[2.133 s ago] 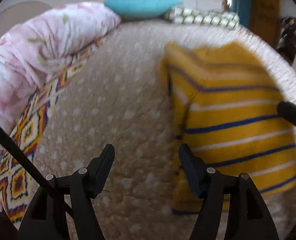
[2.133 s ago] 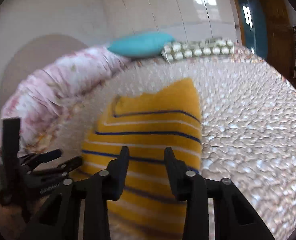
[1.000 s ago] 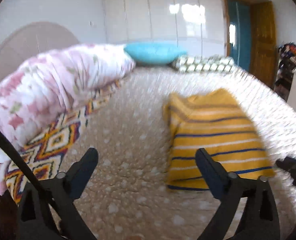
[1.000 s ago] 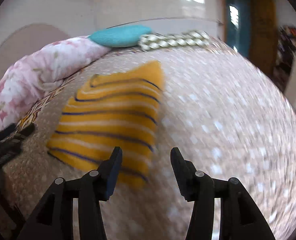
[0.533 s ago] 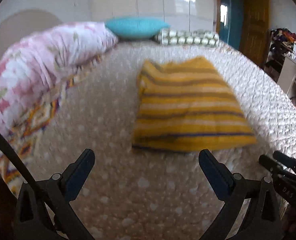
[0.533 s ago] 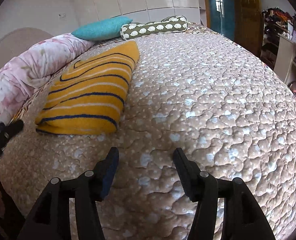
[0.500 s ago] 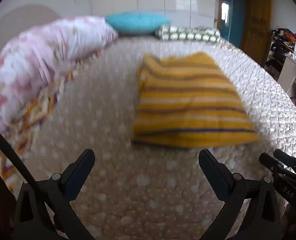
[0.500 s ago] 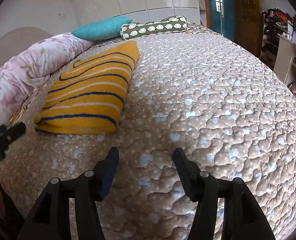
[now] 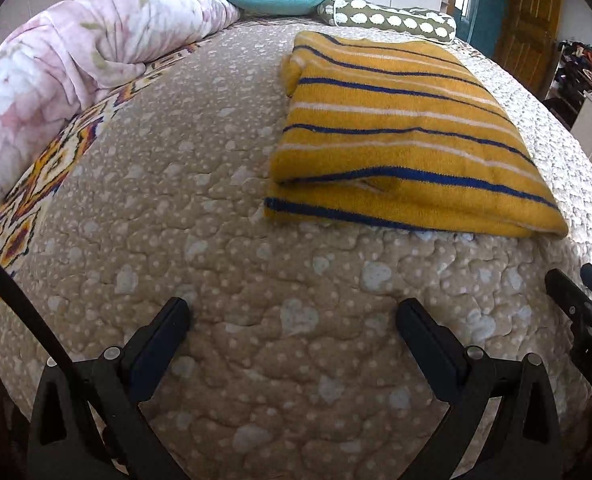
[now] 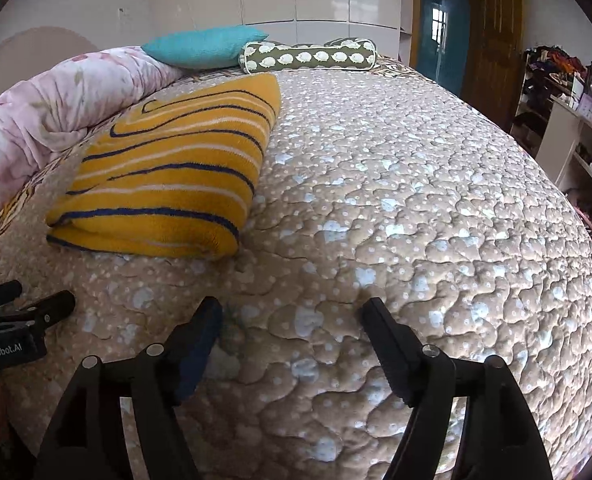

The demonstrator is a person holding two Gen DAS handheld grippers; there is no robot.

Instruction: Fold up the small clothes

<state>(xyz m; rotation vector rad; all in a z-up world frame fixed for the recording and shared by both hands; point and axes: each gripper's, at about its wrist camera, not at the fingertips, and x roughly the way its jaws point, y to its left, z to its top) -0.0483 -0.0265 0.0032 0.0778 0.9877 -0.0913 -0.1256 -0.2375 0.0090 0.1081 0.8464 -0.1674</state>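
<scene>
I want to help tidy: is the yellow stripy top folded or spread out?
Folded. The yellow striped top lies as a neat rectangle on the bed, with stacked layers at its near edge.

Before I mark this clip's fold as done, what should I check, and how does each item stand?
1. Yellow striped garment folded into a flat stack: ok.
2. Garment rests wholly on the quilted bed cover: ok.
3. Left gripper open, nothing between its fingers: ok.
4. Right gripper empty; its jaws have just been opening: ok.
5. Both grippers clear of the garment: ok.
6. Sleeves tucked inside: cannot tell.
</scene>
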